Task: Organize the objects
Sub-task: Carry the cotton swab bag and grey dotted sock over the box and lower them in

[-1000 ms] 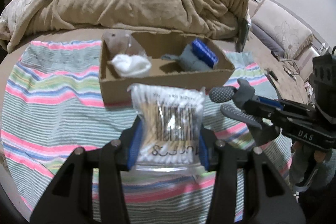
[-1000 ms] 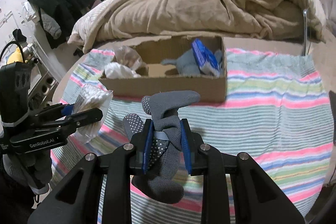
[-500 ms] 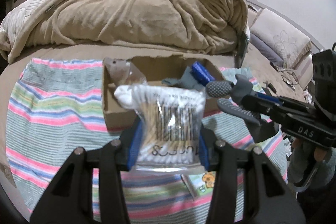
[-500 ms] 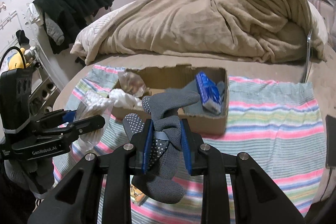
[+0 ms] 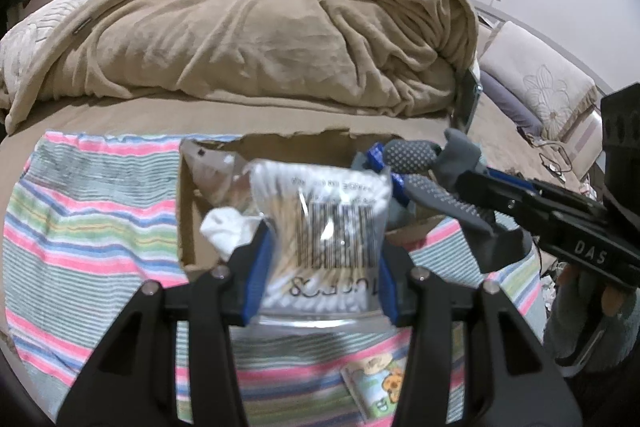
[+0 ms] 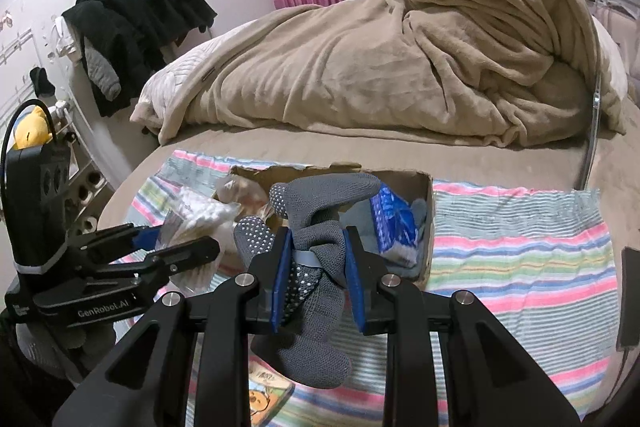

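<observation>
My left gripper (image 5: 320,247) is shut on a clear bag of cotton swabs (image 5: 320,223) and holds it above the near wall of an open cardboard box (image 5: 186,223). The bag also shows in the right wrist view (image 6: 200,217). My right gripper (image 6: 316,267) is shut on a grey dotted sock (image 6: 316,227), held in front of the box (image 6: 426,187); the sock shows in the left wrist view (image 5: 424,163). Inside the box lie a blue packet (image 6: 392,223), a white wad (image 5: 224,227) and grey cloth.
The box stands on a striped towel (image 6: 520,251) on a bed. A heaped beige blanket (image 5: 260,27) lies behind it. A small picture card (image 5: 376,387) lies on the towel near me. Black clothes (image 6: 140,15) hang at the left wall.
Both grippers have risen and moved toward the box with their loads. The swab bag now hangs over the box's front wall and the sock is closer to the box.
</observation>
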A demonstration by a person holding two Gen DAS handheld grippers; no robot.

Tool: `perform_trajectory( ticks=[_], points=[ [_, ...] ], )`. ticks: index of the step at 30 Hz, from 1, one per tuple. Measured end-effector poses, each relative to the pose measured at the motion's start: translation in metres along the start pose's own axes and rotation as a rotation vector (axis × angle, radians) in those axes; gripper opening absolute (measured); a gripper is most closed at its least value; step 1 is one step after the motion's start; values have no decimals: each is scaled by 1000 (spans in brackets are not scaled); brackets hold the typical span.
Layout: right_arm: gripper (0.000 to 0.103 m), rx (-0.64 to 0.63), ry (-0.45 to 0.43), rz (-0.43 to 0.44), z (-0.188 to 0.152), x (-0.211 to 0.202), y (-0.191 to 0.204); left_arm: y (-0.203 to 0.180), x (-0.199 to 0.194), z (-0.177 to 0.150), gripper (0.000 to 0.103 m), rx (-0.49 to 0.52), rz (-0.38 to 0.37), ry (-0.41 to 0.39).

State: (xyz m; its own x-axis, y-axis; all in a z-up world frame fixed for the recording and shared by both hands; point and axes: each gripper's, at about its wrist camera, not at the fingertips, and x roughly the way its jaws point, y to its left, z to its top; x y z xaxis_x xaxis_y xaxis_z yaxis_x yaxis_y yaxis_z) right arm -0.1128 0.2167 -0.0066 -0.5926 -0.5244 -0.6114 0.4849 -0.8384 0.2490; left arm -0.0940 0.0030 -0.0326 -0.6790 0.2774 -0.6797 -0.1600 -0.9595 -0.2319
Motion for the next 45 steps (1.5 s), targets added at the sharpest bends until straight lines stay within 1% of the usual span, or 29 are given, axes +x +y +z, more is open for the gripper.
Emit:
perform_trajectory(
  ticks=[8,15,21,28,30,32,34,36,40,45],
  points=[
    [27,21,3,-3,8,15,-15,0,27,16,47,-13,0,9],
    [27,33,5,12,12,30,-24,5,48,25,48,-31,9,21],
    [27,32,11,30,18,48,-26,6,66,30,50,-34,42,46],
    [27,29,54,42,15,75,-29,9,93,28,62,-22,59,86],
    [27,35,69,45,12,83,-30,8,93,28,67,-13,47,87],
    [27,36,78,51,10,87,-30,8,94,28,67,-7,66,97],
    [27,41,81,54,10,90,-31,10,91,28,68,-17,53,104],
    [27,42,87,46,9,93,-33,9,86,27,76,-18,43,104],
    [27,41,100,46,9,100,-30,9,70,28,78,3,40,82],
    [27,23,121,34,7,110,-24,19,51,29,78,-19,41,53]
  ],
)
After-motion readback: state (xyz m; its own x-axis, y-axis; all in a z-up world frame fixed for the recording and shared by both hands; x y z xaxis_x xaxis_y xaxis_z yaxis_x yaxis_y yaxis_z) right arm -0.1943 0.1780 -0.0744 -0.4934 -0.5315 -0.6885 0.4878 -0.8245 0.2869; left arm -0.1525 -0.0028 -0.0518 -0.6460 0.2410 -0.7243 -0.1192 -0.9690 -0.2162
